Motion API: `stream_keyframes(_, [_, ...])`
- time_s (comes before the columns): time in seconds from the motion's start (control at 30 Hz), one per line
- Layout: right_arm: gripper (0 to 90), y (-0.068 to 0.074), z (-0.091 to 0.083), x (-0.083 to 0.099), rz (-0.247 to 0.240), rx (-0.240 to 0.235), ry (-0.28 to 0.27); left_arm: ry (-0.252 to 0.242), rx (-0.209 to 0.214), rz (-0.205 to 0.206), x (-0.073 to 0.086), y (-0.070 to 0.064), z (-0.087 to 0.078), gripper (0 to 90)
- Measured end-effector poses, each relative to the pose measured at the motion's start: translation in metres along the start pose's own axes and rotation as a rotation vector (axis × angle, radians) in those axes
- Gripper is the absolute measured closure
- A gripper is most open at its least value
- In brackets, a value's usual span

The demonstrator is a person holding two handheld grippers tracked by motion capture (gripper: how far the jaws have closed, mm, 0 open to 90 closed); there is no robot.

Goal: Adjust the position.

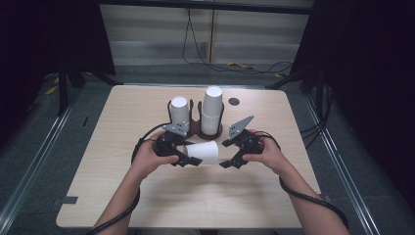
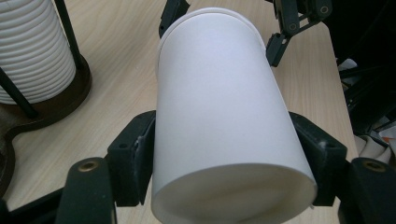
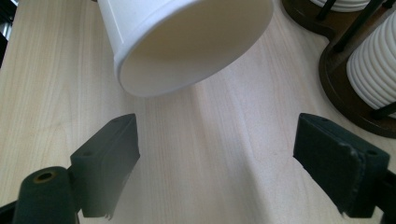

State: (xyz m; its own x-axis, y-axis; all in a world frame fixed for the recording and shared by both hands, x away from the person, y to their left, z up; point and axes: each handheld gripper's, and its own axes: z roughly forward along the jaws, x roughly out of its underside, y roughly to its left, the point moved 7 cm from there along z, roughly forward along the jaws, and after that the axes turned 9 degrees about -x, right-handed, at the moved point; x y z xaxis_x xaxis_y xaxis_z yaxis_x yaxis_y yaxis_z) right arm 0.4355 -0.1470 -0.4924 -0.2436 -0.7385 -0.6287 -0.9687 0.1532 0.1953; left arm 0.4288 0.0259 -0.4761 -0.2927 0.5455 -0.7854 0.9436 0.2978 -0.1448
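Note:
A white paper cup [image 1: 203, 152] is held on its side above the table, its open mouth toward my right gripper. My left gripper [image 1: 187, 155] is shut on the paper cup [image 2: 219, 112] near its base, one jaw on each side. My right gripper [image 1: 228, 154] stands open just right of the cup's rim, apart from it. In the right gripper view the cup's open mouth [image 3: 187, 42] hangs just ahead of my open right gripper [image 3: 217, 163]. Behind stand two stacks of inverted white cups, a shorter one [image 1: 179, 109] and a taller one [image 1: 212, 108], in a dark holder [image 1: 195, 128].
The light wooden table [image 1: 147, 196] has bare room in front and at both sides. A small dark round spot [image 1: 234, 102] lies at the back right. Cables run across the floor beyond the table [image 1: 235, 66]. Each gripper's cable trails toward the front edge.

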Motion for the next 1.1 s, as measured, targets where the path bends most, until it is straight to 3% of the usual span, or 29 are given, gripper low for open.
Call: stream_keyframes(1.1, [13.8,0.0017,0.0028,0.0028,0.011,0.007,-0.112,-0.006,0.019,-0.001,-0.0004,-0.0032,0.0036,31.6])
